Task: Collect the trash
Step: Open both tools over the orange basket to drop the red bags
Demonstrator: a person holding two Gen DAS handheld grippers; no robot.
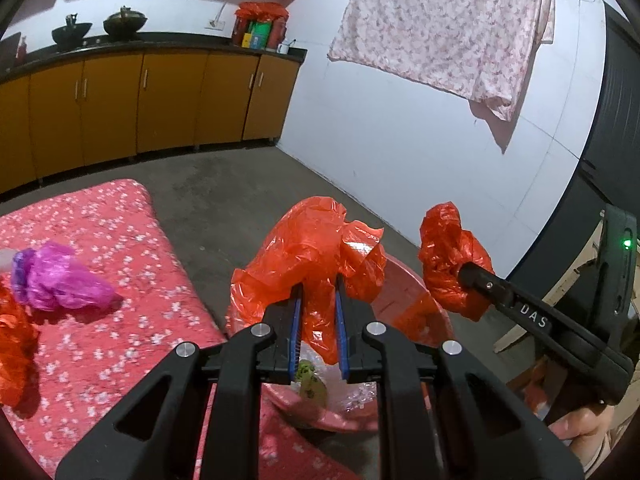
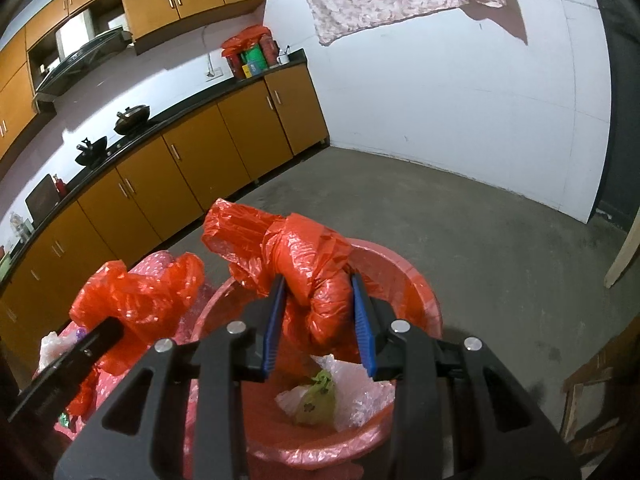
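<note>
My left gripper is shut on a crumpled red plastic bag and holds it above a red basin. My right gripper is shut on another crumpled red plastic bag above the same basin. In the left wrist view the right gripper and its bag show at the right. In the right wrist view the left gripper and its bag show at the left. Clear and green wrappers lie in the basin.
A pink floral mattress lies at the left with a purple plastic bag and a red bag on it. Orange cabinets line the far wall. A floral cloth hangs on the white wall. The floor is bare concrete.
</note>
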